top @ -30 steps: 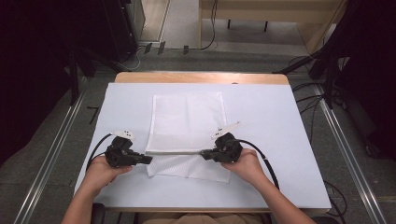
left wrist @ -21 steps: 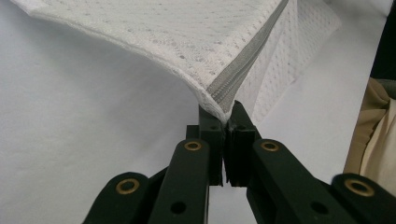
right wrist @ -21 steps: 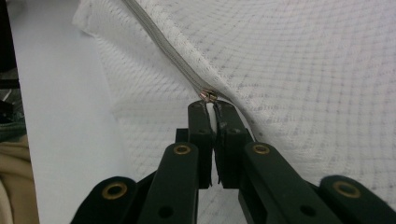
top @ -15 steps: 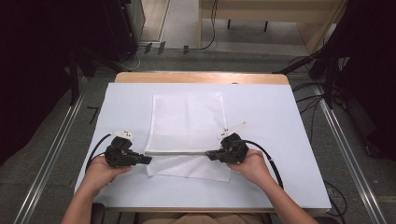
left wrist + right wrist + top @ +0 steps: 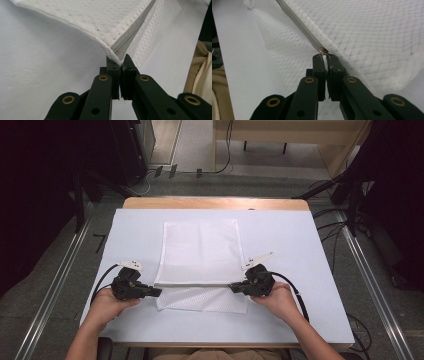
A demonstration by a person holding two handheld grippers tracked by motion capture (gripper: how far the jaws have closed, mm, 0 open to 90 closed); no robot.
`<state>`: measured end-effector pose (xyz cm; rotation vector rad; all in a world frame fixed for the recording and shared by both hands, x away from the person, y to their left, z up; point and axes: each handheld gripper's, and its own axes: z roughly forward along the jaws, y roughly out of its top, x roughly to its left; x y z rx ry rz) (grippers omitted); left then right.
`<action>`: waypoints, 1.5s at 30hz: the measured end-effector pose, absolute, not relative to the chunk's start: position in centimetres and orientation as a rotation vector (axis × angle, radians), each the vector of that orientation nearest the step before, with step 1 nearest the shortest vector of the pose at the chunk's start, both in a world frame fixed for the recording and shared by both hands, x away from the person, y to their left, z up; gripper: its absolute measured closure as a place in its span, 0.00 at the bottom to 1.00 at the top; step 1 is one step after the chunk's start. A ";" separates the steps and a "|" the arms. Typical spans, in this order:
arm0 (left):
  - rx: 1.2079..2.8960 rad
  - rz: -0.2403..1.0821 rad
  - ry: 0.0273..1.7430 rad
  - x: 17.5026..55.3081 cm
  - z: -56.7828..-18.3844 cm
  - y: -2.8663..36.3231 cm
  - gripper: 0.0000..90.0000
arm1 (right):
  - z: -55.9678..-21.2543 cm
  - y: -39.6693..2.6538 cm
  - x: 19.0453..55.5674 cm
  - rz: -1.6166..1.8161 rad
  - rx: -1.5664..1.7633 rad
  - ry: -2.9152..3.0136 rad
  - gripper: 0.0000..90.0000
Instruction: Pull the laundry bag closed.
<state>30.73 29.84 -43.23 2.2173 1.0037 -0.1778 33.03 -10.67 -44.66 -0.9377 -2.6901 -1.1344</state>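
Note:
A white mesh bag (image 5: 200, 251) lies flat on the white-covered table (image 5: 300, 245), its grey zipper (image 5: 195, 284) running across near the front, with a mesh flap below it. My left gripper (image 5: 159, 292) is shut on the bag's left corner at the zipper's end; in the left gripper view the left gripper (image 5: 120, 63) pinches the corner of the bag (image 5: 87, 20) and lifts it slightly. My right gripper (image 5: 231, 287) is shut at the zipper's right end; in the right gripper view the right gripper (image 5: 325, 58) holds the tab just behind the metal zipper pull (image 5: 323, 51).
The table's wooden far edge (image 5: 215, 203) borders a grey floor with metal rails (image 5: 55, 285) at both sides. Dark equipment and cables (image 5: 350, 185) stand beyond the table. A cable (image 5: 295, 292) trails from the right gripper.
My right gripper has moved to the right along the zipper line, still shut. The left gripper has stayed in place on the bag's corner.

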 end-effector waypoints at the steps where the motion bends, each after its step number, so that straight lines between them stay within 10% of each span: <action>1: 2.217 -0.180 1.004 30.7 -43.2 29.9 0.98 | -44.6 -10.8 32.9 -1.132 -0.936 -2.692 0.98; 26: 2.220 -0.173 1.010 30.8 -43.5 29.7 0.97 | -44.7 -13.3 32.6 -1.097 -0.990 -2.710 0.98; 38: 2.202 -0.170 0.990 30.9 -43.4 29.7 0.81 | -45.0 -13.0 32.7 -1.089 -1.015 -2.721 0.96; 45: 2.189 -0.185 1.017 31.2 -43.6 29.5 0.58 | -45.0 -12.8 32.6 -1.129 -1.017 -2.757 0.71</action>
